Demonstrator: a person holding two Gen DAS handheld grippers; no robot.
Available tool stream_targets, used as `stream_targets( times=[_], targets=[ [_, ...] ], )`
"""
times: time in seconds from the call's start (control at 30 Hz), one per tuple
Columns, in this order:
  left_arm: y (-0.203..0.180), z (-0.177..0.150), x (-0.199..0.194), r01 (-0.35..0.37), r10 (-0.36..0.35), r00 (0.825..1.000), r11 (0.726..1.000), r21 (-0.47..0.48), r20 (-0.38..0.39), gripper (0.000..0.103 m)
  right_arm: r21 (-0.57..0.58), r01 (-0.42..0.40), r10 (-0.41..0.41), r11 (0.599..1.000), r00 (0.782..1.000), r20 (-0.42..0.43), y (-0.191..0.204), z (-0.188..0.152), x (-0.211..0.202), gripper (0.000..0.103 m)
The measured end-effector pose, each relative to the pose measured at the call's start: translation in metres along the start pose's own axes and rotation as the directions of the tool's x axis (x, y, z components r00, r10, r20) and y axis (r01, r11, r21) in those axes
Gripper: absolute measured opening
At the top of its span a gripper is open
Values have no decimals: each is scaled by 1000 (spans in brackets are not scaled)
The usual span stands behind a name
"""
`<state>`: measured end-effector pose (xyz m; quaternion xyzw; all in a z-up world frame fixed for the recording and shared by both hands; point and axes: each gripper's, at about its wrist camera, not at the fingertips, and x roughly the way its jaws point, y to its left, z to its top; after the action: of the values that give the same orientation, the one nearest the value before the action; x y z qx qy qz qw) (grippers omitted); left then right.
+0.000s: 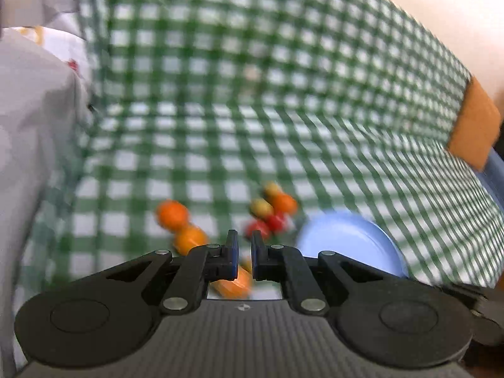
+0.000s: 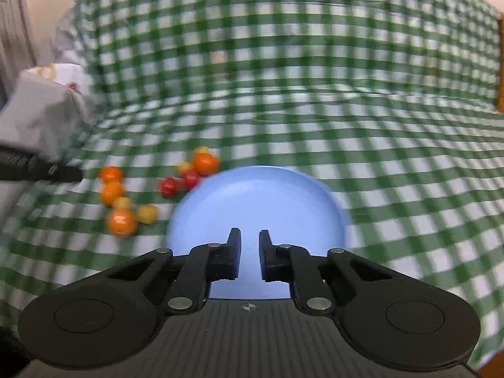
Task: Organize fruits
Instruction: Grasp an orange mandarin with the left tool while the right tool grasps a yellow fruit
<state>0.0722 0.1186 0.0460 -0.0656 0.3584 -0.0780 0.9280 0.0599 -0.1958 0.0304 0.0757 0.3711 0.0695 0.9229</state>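
Observation:
Both views are motion-blurred. Several small round fruits lie on a green-checked cloth: an orange one (image 2: 111,174), a larger orange one (image 2: 122,221), a yellow one (image 2: 147,214), red ones (image 2: 168,186) and an orange one (image 2: 205,163). A light blue plate (image 2: 256,201) lies empty to their right; it also shows in the left wrist view (image 1: 349,242). My left gripper (image 1: 244,245) hovers over the fruits, jaws nearly closed and empty, an orange fruit (image 1: 234,283) below it. My right gripper (image 2: 250,245) hovers over the plate's near side, jaws slightly apart and empty.
A grey cloth-covered object (image 2: 44,116) stands at the left. The checked cloth (image 2: 315,94) rises up at the back. An orange-brown edge (image 1: 475,126) shows at the right in the left wrist view. The left gripper's body (image 2: 37,168) shows at the left.

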Motion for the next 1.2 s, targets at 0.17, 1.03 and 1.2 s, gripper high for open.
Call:
stream_targets(
  times=[0.17, 1.03, 1.2],
  targets=[
    [58, -7, 30, -43, -8, 985, 956, -291, -171, 8, -60, -126, 128, 990, 992, 24, 32, 1, 14, 19],
    [69, 8, 106, -134, 14, 958, 905, -404, -285, 43, -161, -163, 143, 973, 981, -130, 101, 16, 133, 42],
    [59, 9, 118, -131, 23, 955, 927, -351, -295, 44, -183, -164, 133, 969, 976, -171, 105, 15, 147, 42]
  ],
)
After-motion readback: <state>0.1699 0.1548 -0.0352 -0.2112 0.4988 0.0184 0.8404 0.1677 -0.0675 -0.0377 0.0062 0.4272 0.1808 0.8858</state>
